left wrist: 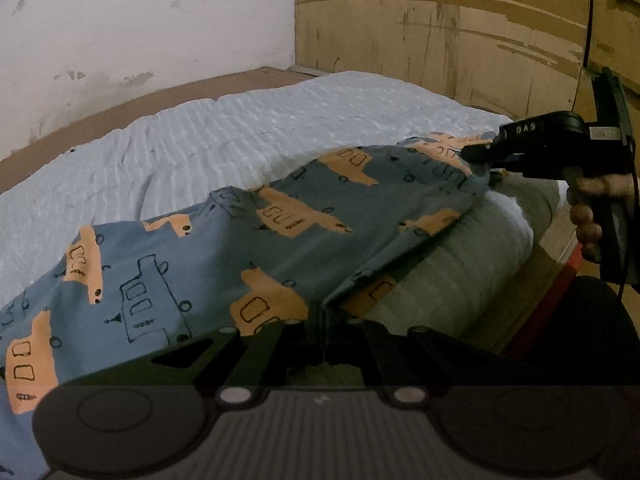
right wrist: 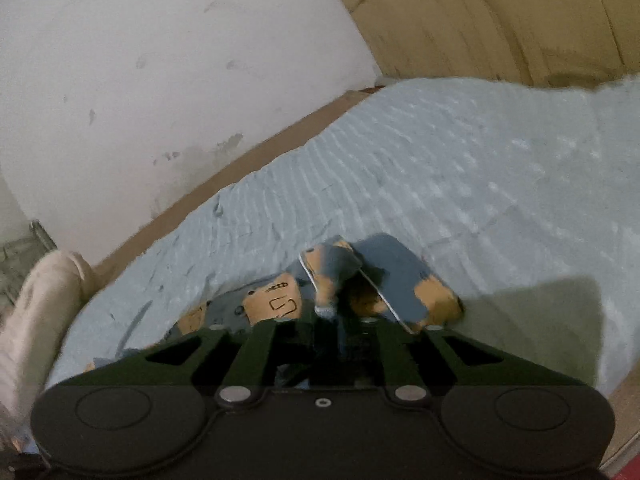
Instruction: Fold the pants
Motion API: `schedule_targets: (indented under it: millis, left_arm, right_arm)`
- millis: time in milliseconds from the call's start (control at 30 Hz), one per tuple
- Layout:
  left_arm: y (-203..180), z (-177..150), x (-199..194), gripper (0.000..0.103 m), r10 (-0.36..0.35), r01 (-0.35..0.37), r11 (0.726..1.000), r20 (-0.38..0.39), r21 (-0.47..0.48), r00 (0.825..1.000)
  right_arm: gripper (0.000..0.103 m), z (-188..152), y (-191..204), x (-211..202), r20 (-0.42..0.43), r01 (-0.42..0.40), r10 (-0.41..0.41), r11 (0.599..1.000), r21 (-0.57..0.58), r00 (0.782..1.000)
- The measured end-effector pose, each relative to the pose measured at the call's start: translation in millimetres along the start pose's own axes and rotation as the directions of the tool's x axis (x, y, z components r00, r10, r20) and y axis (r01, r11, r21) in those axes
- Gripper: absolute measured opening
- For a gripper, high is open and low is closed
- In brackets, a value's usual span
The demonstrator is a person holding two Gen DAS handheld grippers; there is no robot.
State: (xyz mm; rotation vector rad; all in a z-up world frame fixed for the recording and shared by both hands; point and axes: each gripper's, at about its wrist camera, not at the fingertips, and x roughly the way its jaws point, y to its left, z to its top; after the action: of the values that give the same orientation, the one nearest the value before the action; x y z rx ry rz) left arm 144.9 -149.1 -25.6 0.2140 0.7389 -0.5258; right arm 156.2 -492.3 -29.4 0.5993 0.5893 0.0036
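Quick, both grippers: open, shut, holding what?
Left gripper: shut on the pants.
Right gripper: pants fabric bunched between its jaws; a firm grip cannot be told.

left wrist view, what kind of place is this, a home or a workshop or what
Most likely a plain bedroom at home. A bed with a light blue textured cover sits against a scuffed white wall and a worn wooden panel, maybe a wardrobe, with printed pants spread on it.

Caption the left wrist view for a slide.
Both tools grip the blue truck-print pants over a white textured bedcover: left tool clamped on the near edge, right tool holding the far end.
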Motion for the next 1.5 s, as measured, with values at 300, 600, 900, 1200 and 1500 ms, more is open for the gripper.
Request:
schedule_targets:
  millis: [300, 600, 900, 1200, 1500]
  left_arm:
    - [-5.0, 1.4, -1.3, 0.000, 0.024, -0.024, 1.000, -0.003, 0.016, 1.000]
    - [-8.0, 9.5, -7.8, 0.000, 0.033, -0.034, 0.999, 0.040, 0.028, 0.999]
    - [-4.3, 5.4, 1.7, 0.028, -0.005, 0.005, 1.000, 0.002, 0.019, 1.000]
    - [34.3, 7.1, -30.2, 0.096, 0.142, -0.125, 0.979, 0.098, -0.160, 0.985]
    - [114.0, -15.4, -87.1, 0.102, 0.439, -0.390, 0.868, 0.108, -0.309, 0.892]
  right_arm:
    - [0.028, 29.4, -18.5, 19.7, -0.045, -0.083, 0.088, 0.990, 0.111, 0.995]
    - [0.005, 50.4, 15.1, -3.8, 0.129, 0.007, 0.019, 0.980, -0.198, 0.991]
    - [0.010, 16.8, -12.8, 10.3, 0.081, 0.187, -0.172, 0.956, -0.225, 0.982]
    - [0.090, 6.3, 20.6, -2.6, 0.176, 0.267, -0.222, 0.914, -0.304, 0.959]
    - [0.102, -33.0, 103.8, 12.4, 0.040, -0.033, 0.054, 0.913, -0.406, 0.998]
